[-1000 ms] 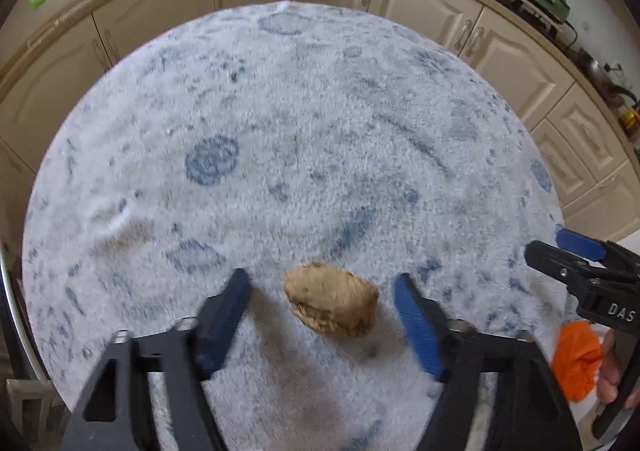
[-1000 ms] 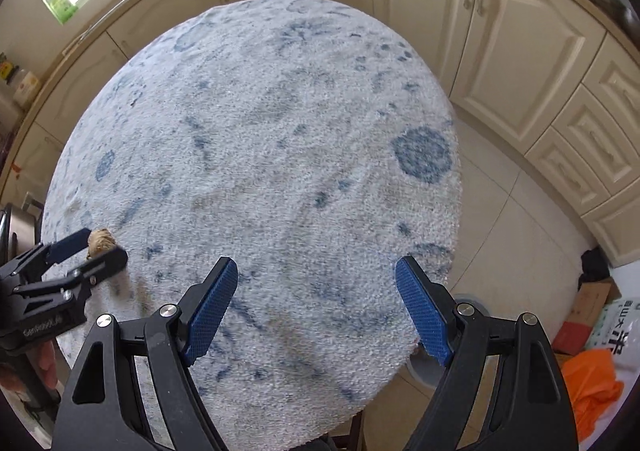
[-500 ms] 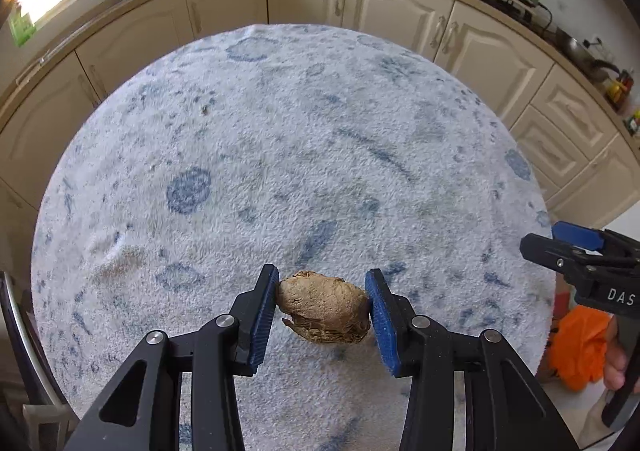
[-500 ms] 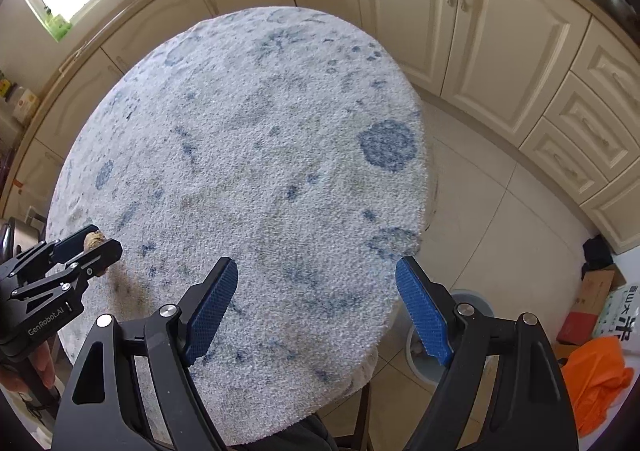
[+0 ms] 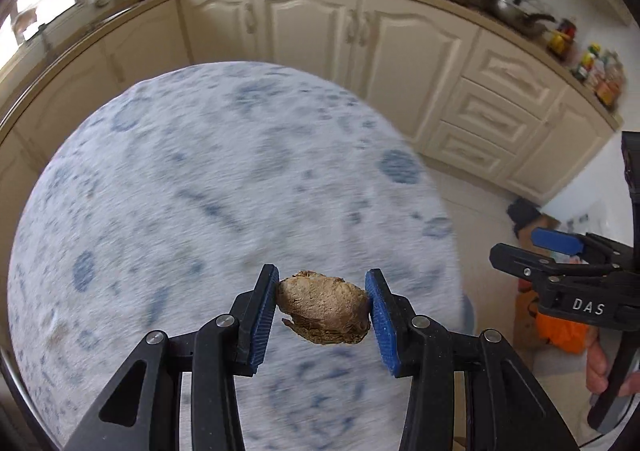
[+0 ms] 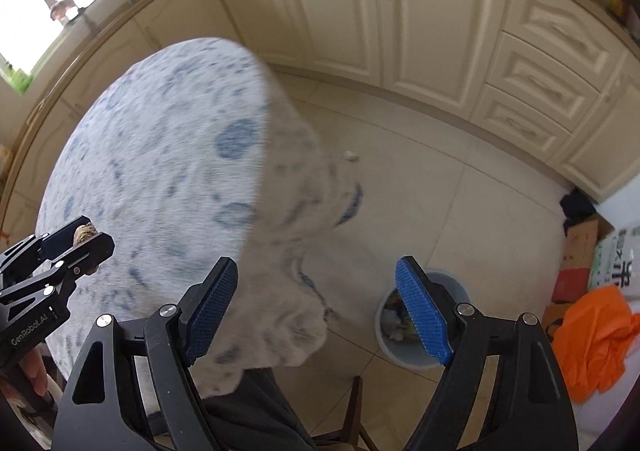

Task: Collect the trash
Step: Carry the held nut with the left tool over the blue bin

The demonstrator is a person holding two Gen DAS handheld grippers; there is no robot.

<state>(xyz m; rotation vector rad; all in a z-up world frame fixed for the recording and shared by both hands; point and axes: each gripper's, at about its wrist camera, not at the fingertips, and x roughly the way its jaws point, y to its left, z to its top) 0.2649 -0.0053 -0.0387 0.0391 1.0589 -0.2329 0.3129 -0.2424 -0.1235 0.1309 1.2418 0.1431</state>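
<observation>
Trash here means the brown, wrinkled, nut-like lump (image 5: 323,311), and you now have it pinched between the blue ribbed pads of your left gripper (image 5: 322,309), one pad pressed against each end. A second ago those jaws stood wide with the lump lying loose on the cloth between them; they closed on it in the first half of that second and have not narrowed further since. In the left wrist view the lump hangs clear of the round table under its white, blue-flecked fleecy cover (image 5: 168,187), and the cover beneath is streaked with motion blur, so the pickup looks done and you are carrying. The view has also swung toward the table's right edge, with bare tiled floor (image 6: 432,187) showing where only cloth was visible before. Your right gripper (image 6: 320,307) holds nothing: its jaws stand wide apart, as they did a second ago, and it has likewise come off the tabletop to hang over the floor. Just behind its right pad sits a pale grey round waste bin (image 6: 460,291) with scraps already inside, which is the likely place for the lump. An orange plastic bag (image 6: 592,335) lies farther right on the floor, near some cardboard boxes. Judging by this, what remains is to bring the left gripper over the bin's mouth before you let the jaws part, keeping the pinch firm on that uneven surface meanwhile.
</observation>
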